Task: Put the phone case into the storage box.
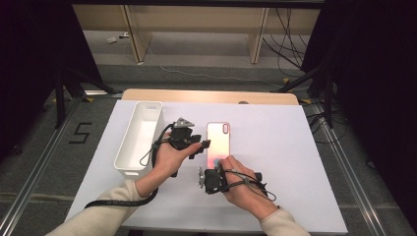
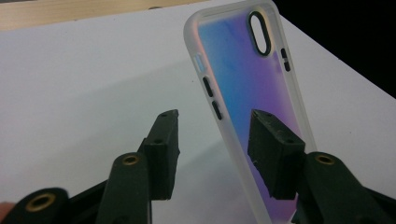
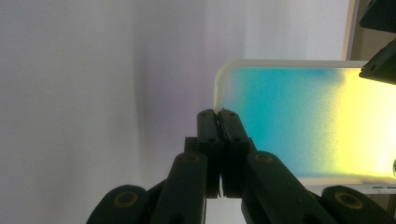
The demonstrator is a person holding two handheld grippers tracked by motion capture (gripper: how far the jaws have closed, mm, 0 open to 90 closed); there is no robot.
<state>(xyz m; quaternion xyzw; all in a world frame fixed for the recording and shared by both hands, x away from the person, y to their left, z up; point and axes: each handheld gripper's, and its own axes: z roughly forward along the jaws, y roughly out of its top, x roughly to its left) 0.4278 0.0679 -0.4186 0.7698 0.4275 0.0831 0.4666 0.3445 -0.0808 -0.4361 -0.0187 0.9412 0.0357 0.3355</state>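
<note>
Phone case [image 1: 218, 142]: it lay near the middle of the white table [image 1: 295, 162], at about three o'clock from the white bin [image 1: 140, 137], camera cut-out at its twelve o'clock end.
Right gripper [image 3: 218, 116]: its jaws were pressed together on the near edge of the case, at its six o'clock end; from the right gripper view the rim seemed pinched between them, though how much of it they held could not be told.
Left gripper [image 2: 217, 135]: its jaws stood apart, astride the long edge of the case at nine o'clock, one over the table, one over the coloured back; they had not closed on it.
Step, as judged: probably a two-handed pick-up of the case, perhaps bound for the bin.
Doing it well: the left jaws should close squarely on the frosted rim, clear of the button slots, before any lift; the right pinch looked shallow, so the case might pivot or slip if raised from that end alone.
</note>
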